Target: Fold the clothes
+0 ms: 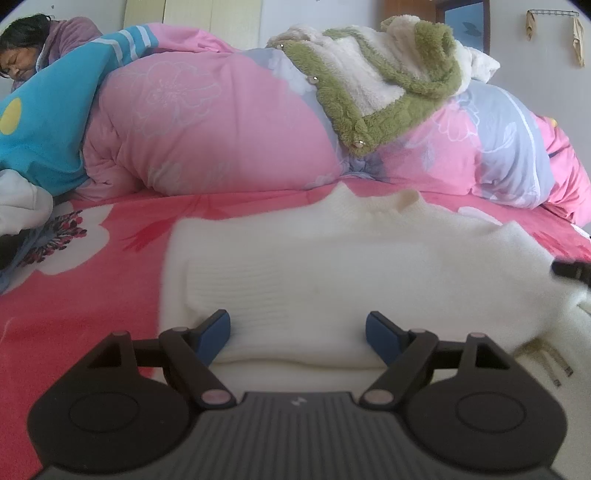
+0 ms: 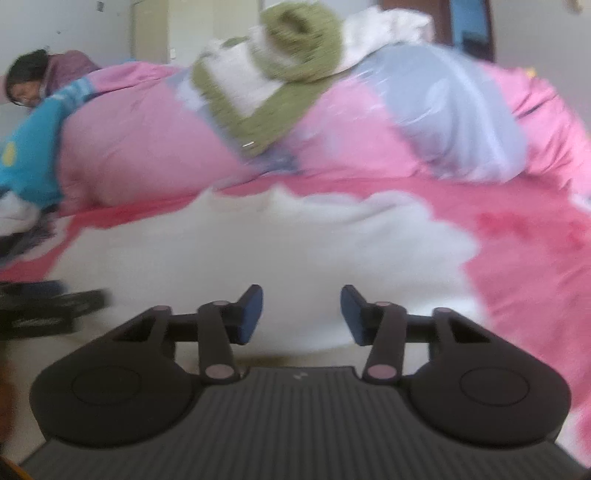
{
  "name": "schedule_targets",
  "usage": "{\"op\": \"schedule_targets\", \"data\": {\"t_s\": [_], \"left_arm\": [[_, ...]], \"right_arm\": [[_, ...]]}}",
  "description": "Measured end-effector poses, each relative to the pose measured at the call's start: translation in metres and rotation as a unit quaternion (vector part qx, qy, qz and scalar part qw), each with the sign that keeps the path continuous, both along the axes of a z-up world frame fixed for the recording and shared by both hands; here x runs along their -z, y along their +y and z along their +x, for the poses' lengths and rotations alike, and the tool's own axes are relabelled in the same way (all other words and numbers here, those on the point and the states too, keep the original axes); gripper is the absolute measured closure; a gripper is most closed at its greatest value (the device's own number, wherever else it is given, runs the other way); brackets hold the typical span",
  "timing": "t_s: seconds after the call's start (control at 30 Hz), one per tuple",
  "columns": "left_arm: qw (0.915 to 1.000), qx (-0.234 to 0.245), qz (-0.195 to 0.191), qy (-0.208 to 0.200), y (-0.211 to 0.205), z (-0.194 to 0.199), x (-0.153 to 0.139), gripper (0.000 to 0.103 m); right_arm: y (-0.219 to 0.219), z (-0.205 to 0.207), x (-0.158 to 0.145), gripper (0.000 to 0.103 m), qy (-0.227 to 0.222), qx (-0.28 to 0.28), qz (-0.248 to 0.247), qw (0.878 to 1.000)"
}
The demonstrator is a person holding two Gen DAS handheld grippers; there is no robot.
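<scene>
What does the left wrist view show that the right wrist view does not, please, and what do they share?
Only the left wrist view: the sharp ribbed knit of the white sweater, the wall hooks with things hanging from them, and the tip of the right claw at its right edge. Only the right wrist view: the left claw from the side, at its left edge, and its own open blue pads. Both share: the sweater on the pink floral sheet, the pink quilt, the green and cream fleece garment on top, and a person lying at far left.

You were working in a home bedroom: a bed with a pink floral sheet (image 1: 110,295), a heaped pink quilt (image 1: 221,129), and someone lying under it.
</scene>
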State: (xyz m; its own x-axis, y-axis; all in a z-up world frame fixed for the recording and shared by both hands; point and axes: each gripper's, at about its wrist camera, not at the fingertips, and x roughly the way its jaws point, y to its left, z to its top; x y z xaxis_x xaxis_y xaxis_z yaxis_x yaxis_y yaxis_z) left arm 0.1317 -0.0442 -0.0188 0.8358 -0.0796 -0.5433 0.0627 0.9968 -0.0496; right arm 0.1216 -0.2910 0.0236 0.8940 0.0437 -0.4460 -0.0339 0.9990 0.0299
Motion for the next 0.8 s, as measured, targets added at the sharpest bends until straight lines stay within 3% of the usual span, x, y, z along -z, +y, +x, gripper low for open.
{"op": "schedule_targets", "data": {"t_s": [0.1,0.27,0.3,0.37,0.47,0.57,0.63,0.8], "left_arm": [[1.0000,-0.001,0.002,-0.001,-0.001,-0.001,0.001,0.021],[1.0000,-0.002,0.002,-0.001,-0.001,-0.001,0.001,0.021],[1.0000,-0.002,0.002,-0.002,-0.001,-0.001,0.001,0.021],[1.0000,-0.002,0.003,-0.002,-0.001,-0.001,0.000,0.021],[1.0000,-0.002,0.003,-0.003,-0.001,-0.001,0.000,0.021],[1.0000,-0.002,0.003,-0.003,-0.001,-0.001,0.000,0.021],[1.0000,-0.002,0.003,-0.003,0.000,0.000,0.000,0.021],[1.0000,-0.002,0.003,-0.003,0.000,0.000,0.000,0.021]], "right_arm": [[-0.029,0.021,-0.005,0.071,-0.014,0.045,-0.001,0.999],[-0.062,0.065,0.025,0.074,0.075,0.047,0.021,0.996],[-0.064,0.069,0.020,0.084,0.074,0.044,0.023,0.996],[-0.066,0.076,0.003,0.092,0.059,0.039,0.021,0.997],[-0.072,0.100,-0.006,0.092,0.041,0.046,0.022,0.998],[-0.073,0.131,0.024,0.093,0.110,0.028,0.005,0.994],[-0.074,0.137,0.031,0.092,0.114,0.023,-0.001,0.993],[-0.089,0.160,0.007,0.093,0.102,0.054,0.064,0.991]]}}
